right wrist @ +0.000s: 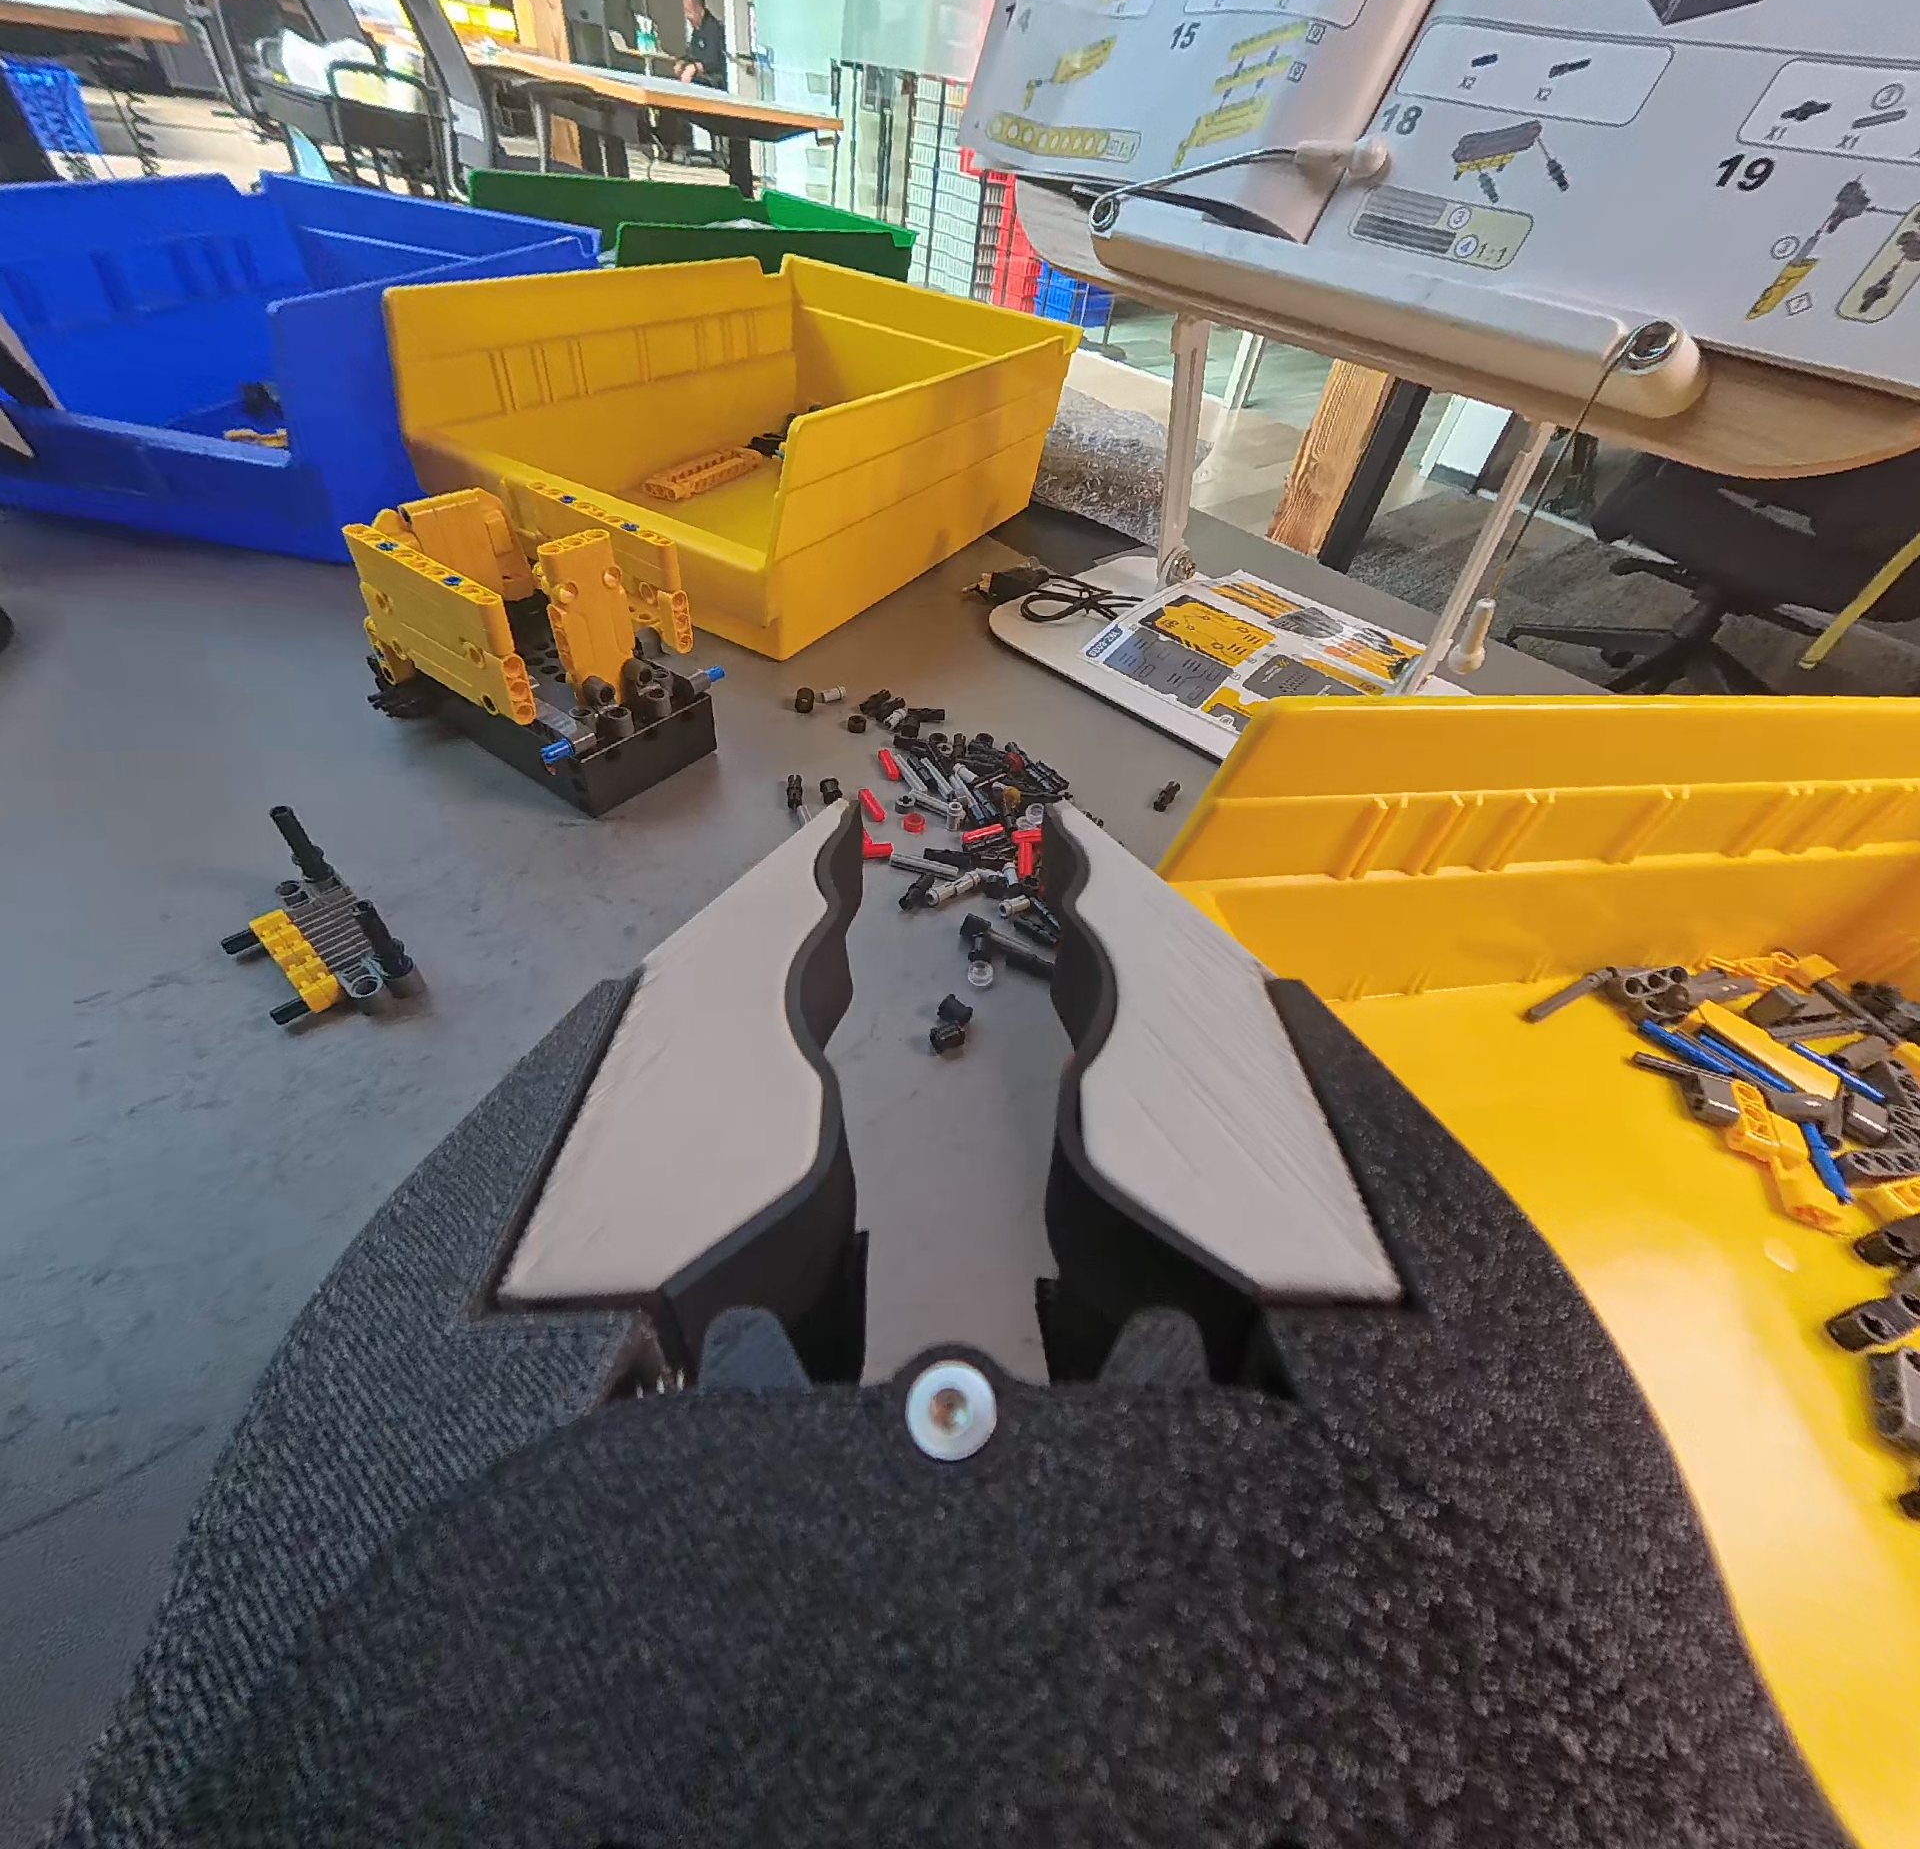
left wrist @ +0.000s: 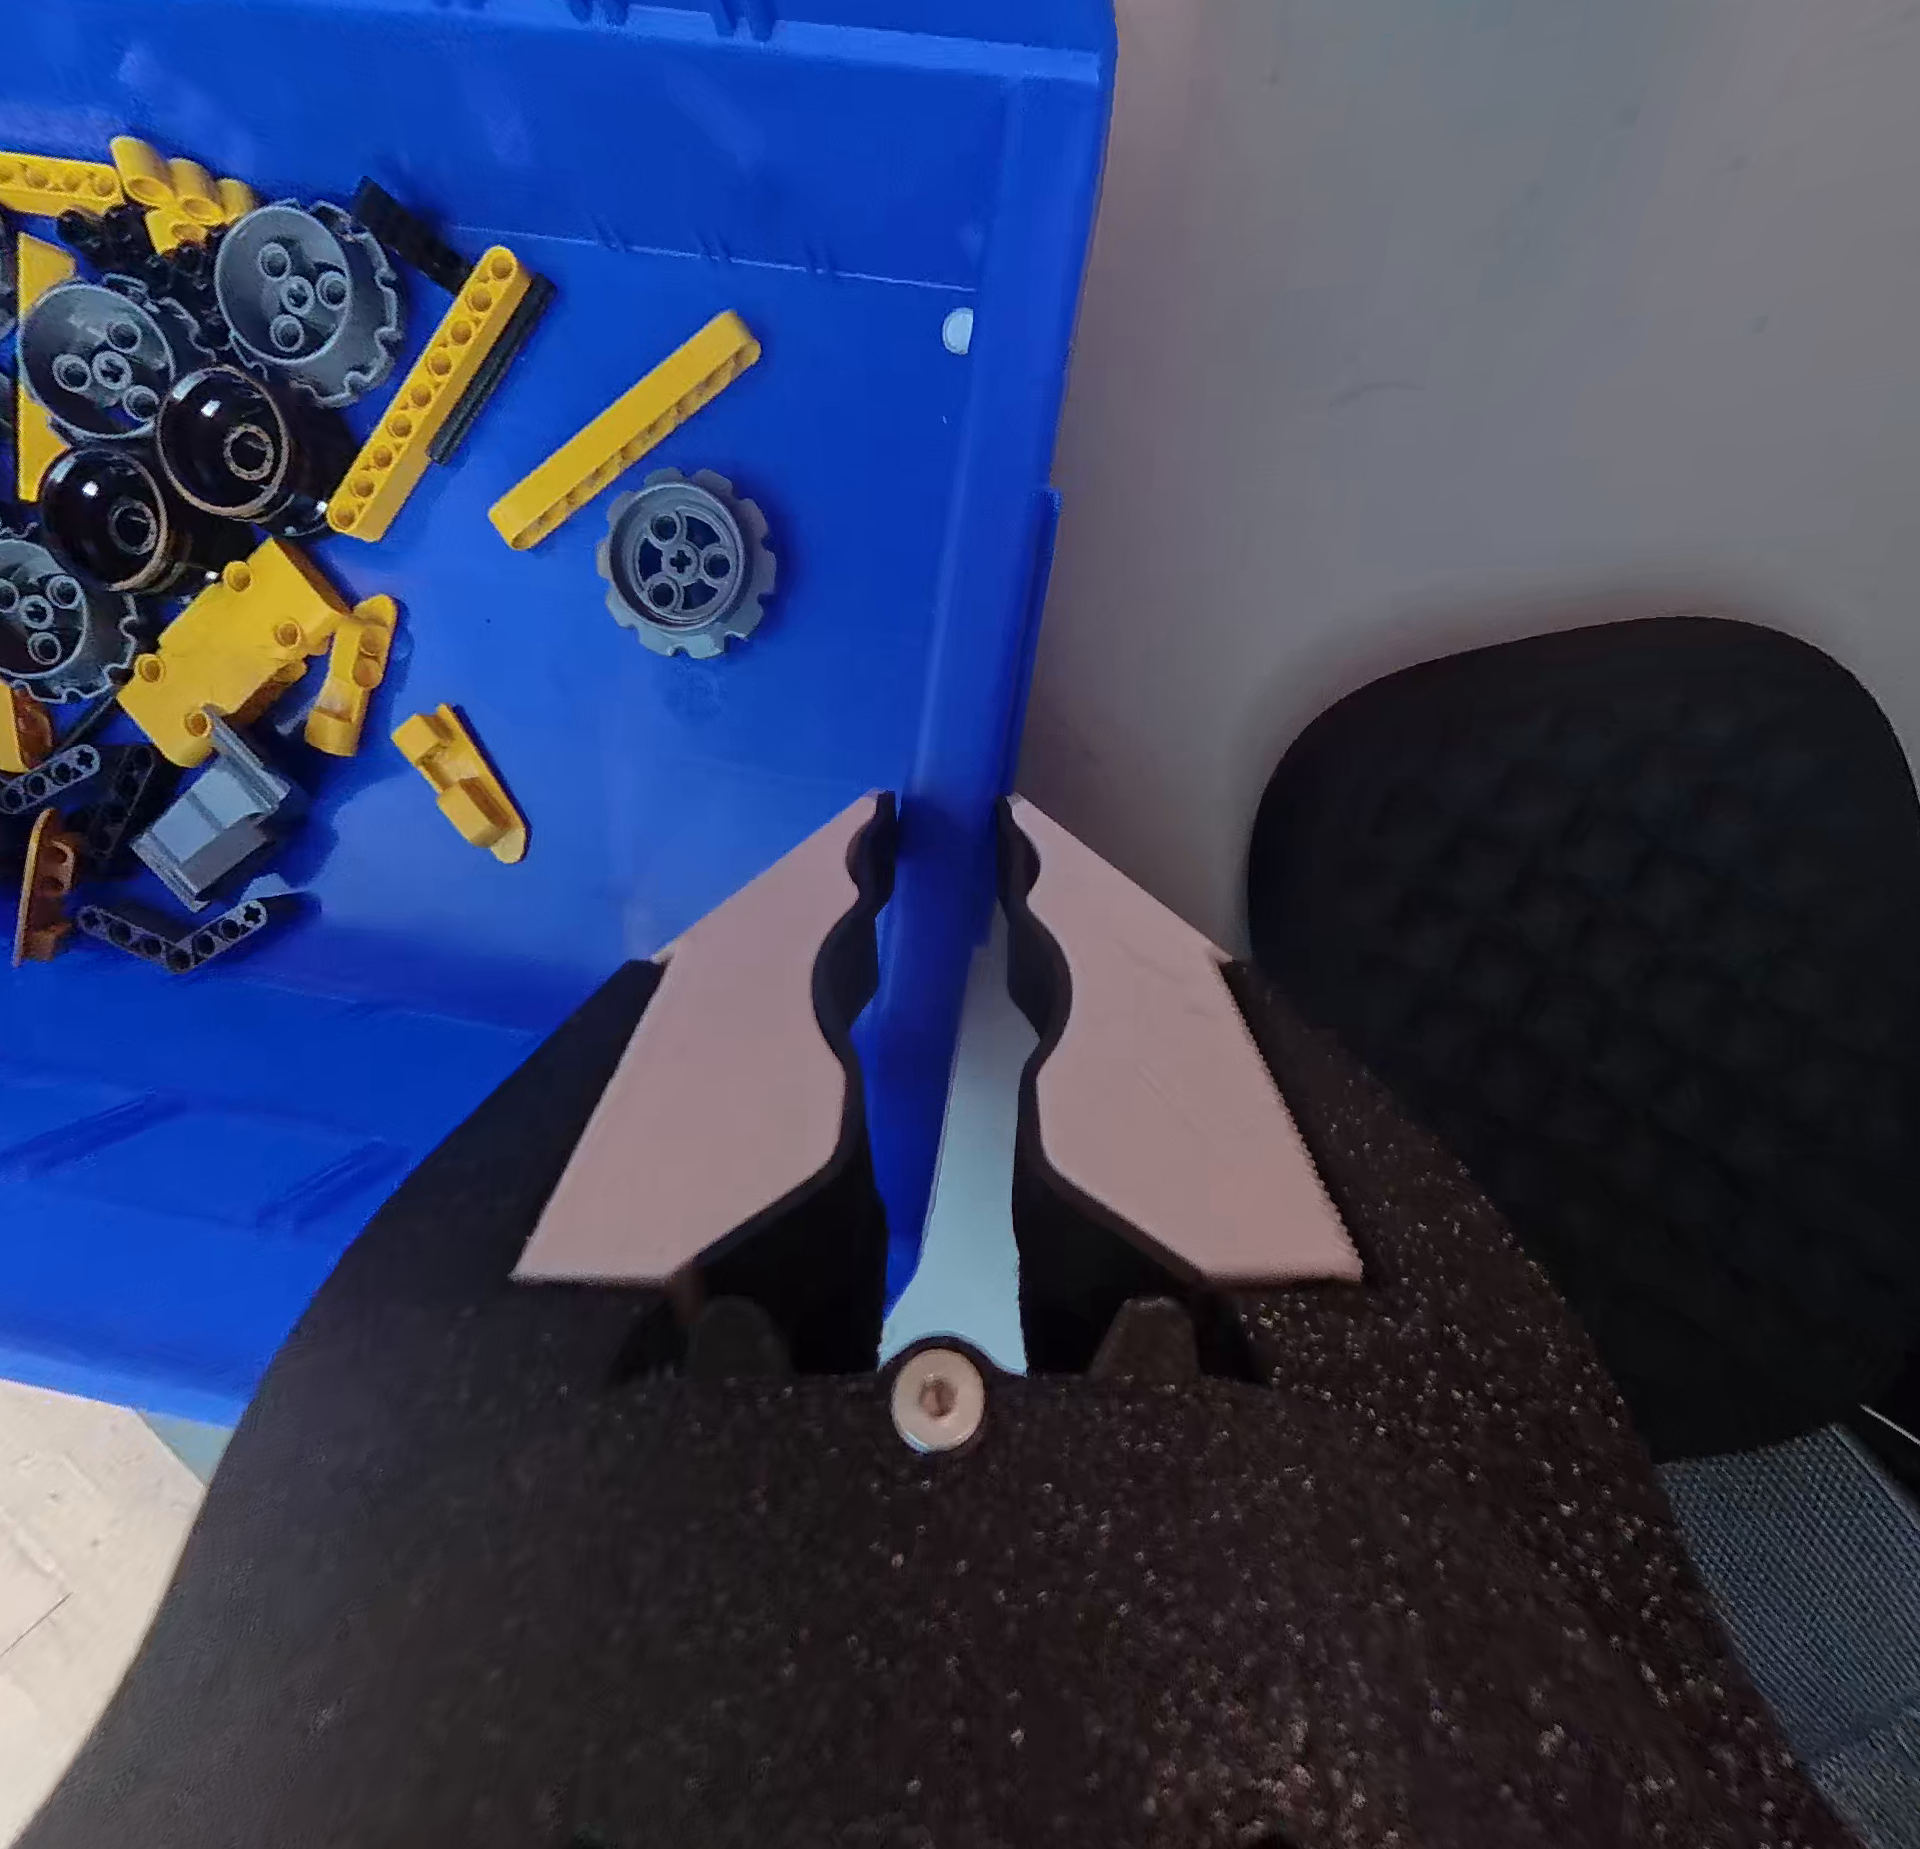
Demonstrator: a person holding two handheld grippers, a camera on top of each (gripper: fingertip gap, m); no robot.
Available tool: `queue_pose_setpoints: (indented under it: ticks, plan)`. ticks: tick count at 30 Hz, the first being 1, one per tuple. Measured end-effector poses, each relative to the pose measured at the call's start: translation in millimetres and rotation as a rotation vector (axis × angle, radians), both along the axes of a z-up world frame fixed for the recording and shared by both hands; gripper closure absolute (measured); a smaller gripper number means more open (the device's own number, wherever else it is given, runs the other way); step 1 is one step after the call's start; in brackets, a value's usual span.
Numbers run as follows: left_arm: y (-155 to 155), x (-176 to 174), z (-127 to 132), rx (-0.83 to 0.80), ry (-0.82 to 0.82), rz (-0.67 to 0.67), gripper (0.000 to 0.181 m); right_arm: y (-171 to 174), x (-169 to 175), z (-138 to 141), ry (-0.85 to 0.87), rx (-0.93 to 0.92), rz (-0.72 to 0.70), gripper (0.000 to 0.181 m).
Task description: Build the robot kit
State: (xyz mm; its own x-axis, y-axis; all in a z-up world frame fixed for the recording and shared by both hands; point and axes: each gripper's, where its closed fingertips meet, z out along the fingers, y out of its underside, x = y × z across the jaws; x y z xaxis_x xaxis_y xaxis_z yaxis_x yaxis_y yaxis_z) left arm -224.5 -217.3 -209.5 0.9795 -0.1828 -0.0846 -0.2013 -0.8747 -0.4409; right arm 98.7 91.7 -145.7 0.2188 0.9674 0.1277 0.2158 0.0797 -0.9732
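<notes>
In the left wrist view, the left tool (left wrist: 945, 812) stands with its jaws slightly parted and nothing between them, poised over the right-hand wall of a blue bin (left wrist: 727, 968). The bin keeps loose building-toy parts gathered on its floor: a grey toothed wheel (left wrist: 686, 565) lying alone nearest the tool, a yellow beam (left wrist: 623, 428) just beside it, and a denser heap of yellow beams, grey wheels and black tyres (left wrist: 208, 449) further left. Outside the wall, to the right, sits a black mesh chair seat (left wrist: 1579, 1020).

In the right wrist view, the right tool (right wrist: 951, 812) is open and empty, held low over the grey tabletop (right wrist: 312, 1176) with a scatter of small black, grey and red pins (right wrist: 966, 843) directly ahead of its tips, apparently spread flat so single pins can be picked out. To its right a yellow bin (right wrist: 1558, 1280) holds grey, blue and yellow parts. Further off stands a partly built yellow-and-black model (right wrist: 530, 636), a small grey-and-yellow sub-assembly (right wrist: 322, 937) to the left, and another yellow bin (right wrist: 727, 417) behind. An instruction booklet (right wrist: 1507, 85) is propped on a stand, tilted toward the work area for reading.
</notes>
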Motion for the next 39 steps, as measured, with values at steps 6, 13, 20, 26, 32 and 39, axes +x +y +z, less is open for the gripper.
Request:
queue_pose_setpoints:
  ticks: [6,13,20,26,32,39]
  plan:
    - [-1.9,-0.9,1.4,0.024,-0.028,0.014,0.163,1.3,0.4,-2.1,-0.008,0.005,-0.008,0.148]
    - [-4.7,0.4,1.5,0.016,-0.036,0.037,0.163,3.3,2.3,-4.9,-0.018,0.008,-0.016,0.148]
    - [-12.3,-7.6,1.8,0.031,-0.014,0.095,0.163,2.5,3.5,-4.4,-0.017,0.014,-0.014,0.148]
    - [-3.5,-7.2,20.7,0.134,-0.057,0.11,0.165,1.5,5.3,0.1,-0.004,0.025,-0.012,0.148]
    - [30.8,-31.4,114.1,0.45,-0.019,0.117,0.152,2.7,7.3,2.1,0.008,0.022,-0.014,0.148]
    - [117.0,-157.3,175.4,0.559,0.148,0.228,0.143,1.3,5.1,0.4,0.0,0.027,-0.014,0.148]
